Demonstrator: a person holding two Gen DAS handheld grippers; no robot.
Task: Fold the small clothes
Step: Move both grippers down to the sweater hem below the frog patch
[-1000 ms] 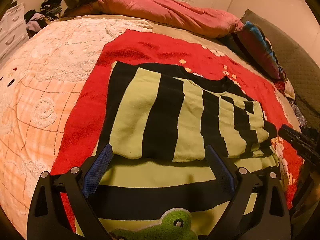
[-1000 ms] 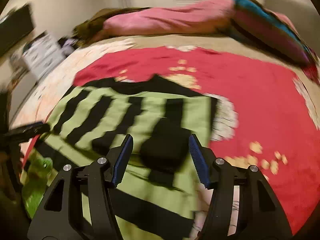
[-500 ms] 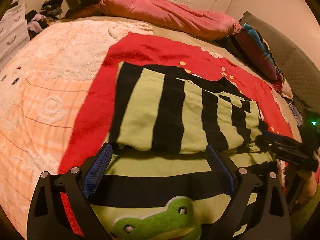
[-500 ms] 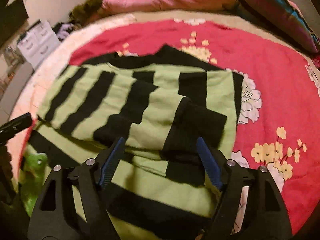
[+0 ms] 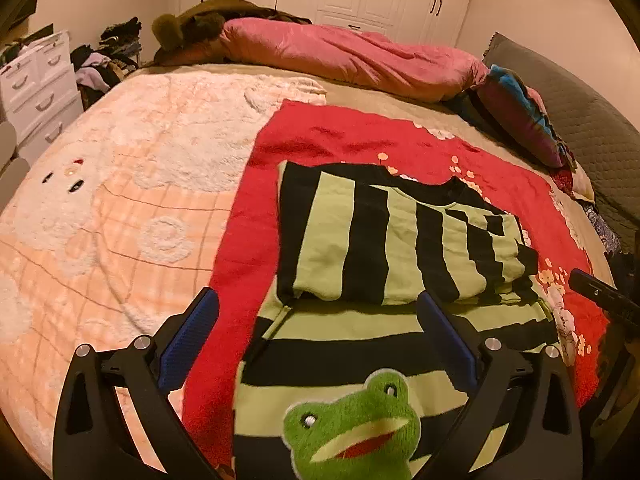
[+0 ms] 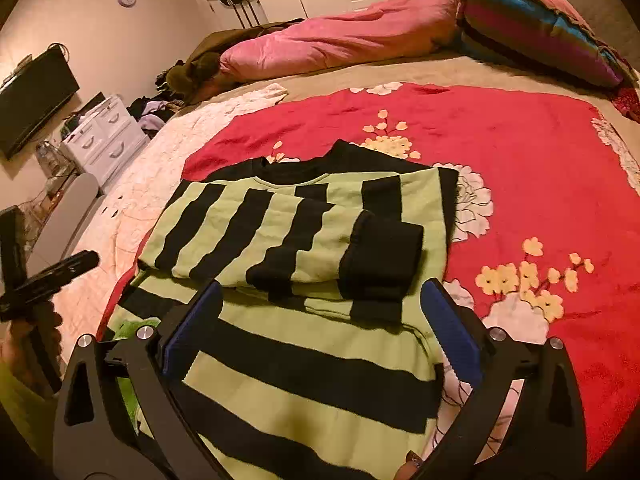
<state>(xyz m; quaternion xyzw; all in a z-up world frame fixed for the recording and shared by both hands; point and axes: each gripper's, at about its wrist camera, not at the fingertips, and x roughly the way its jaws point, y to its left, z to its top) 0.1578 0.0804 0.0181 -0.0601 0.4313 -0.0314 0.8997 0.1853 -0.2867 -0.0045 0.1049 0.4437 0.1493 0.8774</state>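
Striped sweater [image 6: 304, 240] flat on the red floral blanket [image 6: 520, 152] on the bed, sleeves folded across, frog patch [image 5: 352, 428] near its hem. Right tool [image 6: 320, 332] just spread wide, gripping nothing; left tool [image 5: 316, 336] released too. Pink duvet [image 5: 344, 56] and striped pillow [image 6: 536, 24] beyond, clear of the work.

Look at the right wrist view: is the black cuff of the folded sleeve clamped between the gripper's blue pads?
No, the black cuff lies flat on the striped sweater, beyond the right gripper, whose jaws stand wide open.
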